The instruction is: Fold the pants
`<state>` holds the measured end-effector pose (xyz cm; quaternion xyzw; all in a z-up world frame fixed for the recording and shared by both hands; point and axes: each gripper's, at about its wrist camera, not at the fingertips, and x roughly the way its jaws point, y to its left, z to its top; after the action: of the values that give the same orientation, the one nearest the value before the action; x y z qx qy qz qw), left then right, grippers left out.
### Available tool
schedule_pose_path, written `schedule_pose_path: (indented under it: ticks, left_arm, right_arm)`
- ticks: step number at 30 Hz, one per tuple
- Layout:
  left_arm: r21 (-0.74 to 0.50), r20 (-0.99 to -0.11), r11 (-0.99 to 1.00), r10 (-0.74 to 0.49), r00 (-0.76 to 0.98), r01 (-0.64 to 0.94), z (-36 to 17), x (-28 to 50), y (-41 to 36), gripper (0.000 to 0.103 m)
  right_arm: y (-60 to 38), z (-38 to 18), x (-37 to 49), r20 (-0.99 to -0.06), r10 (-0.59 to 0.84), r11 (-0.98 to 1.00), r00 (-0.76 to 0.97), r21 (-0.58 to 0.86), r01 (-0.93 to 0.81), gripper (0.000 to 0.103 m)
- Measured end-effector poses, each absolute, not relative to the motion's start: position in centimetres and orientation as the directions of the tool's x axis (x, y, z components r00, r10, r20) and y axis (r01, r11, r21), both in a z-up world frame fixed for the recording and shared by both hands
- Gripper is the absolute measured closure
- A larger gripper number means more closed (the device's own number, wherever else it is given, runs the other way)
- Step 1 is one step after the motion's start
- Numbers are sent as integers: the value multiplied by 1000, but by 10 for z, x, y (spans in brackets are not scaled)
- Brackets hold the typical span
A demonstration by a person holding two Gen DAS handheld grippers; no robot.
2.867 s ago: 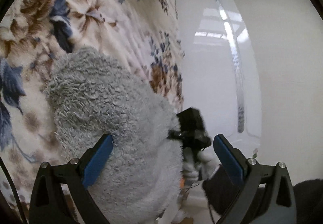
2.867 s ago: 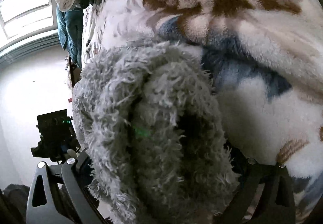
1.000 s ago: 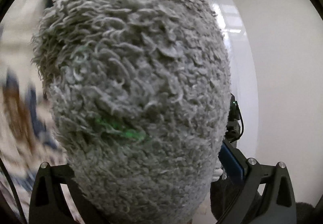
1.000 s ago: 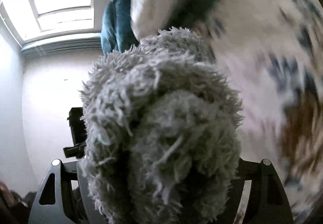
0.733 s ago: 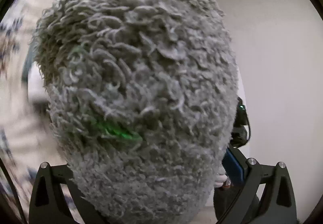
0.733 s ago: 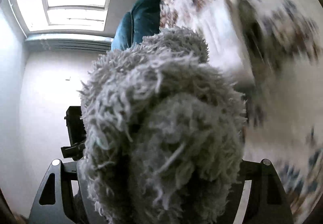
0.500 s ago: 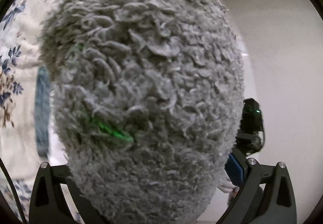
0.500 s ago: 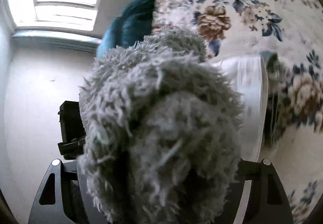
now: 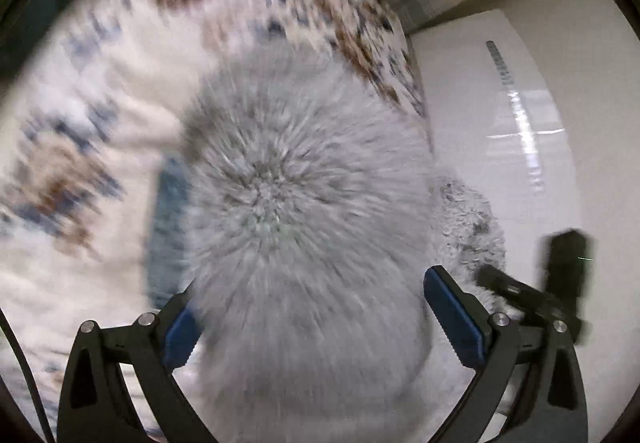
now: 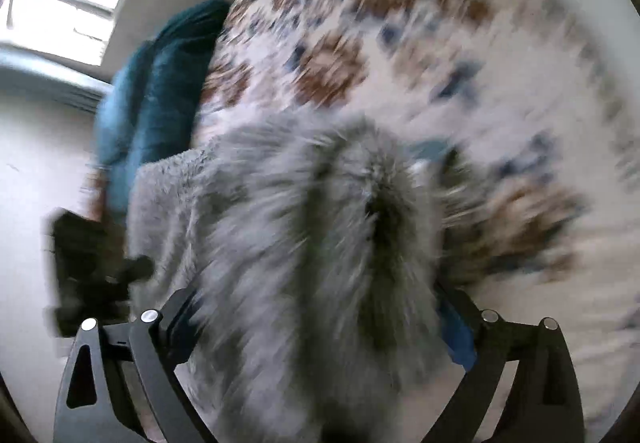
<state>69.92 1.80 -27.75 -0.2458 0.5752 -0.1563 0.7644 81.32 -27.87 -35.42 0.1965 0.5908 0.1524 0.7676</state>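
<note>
Both views motion-blurred; no brand, label or writing legible. Grey fleece pants (image 9: 304, 227) bunched on the floral blanket (image 9: 80, 131), lying between both pairs of jaws. Left gripper (image 9: 316, 323) wide, right pad clear of the pile; right gripper (image 10: 320, 327) jaws opening.

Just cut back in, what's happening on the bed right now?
A person is folding fluffy grey pants over a floral blanket, one handheld gripper in each hand. The left gripper stands wide, the fleece bulging between its blue pads without being clearly pinched. The right gripper is opening its jaws with a bunched end of the pants between them. Both views are motion-blurred. Folded teal fabric lies beyond.
</note>
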Motion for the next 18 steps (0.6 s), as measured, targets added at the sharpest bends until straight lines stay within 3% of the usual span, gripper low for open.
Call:
schedule_pose_path:
  ticks: [2,4,7,10,18]
  left_arm:
    - [-387,-857,922,-353,375,-18,-245,672,11,1]
    - [-273,-874,962,-242,421,-13,-242,686,-10,1]
    - [-87,-881,996,-62,470,-30,-218,638,-20,1]
    - [-43,-879,997,-8,476,-62,-208,611,-3,1]
    - [-13,-846,999,12,533,-43,-125,506,-24,1]
  right_arm:
    - [-282,-327,789,-873,361,923,329,385,9,4]
    - [-281,-301,758,-887,244,962,392,274,22,4]
    - [-272,-272,708,-889,66,994,454,98,46,4]
    - [-263,-247,657,-872,-27,998,489,1,58,4]
    - [-240,-159,529,-843,11,1000,537,6,-12,4]
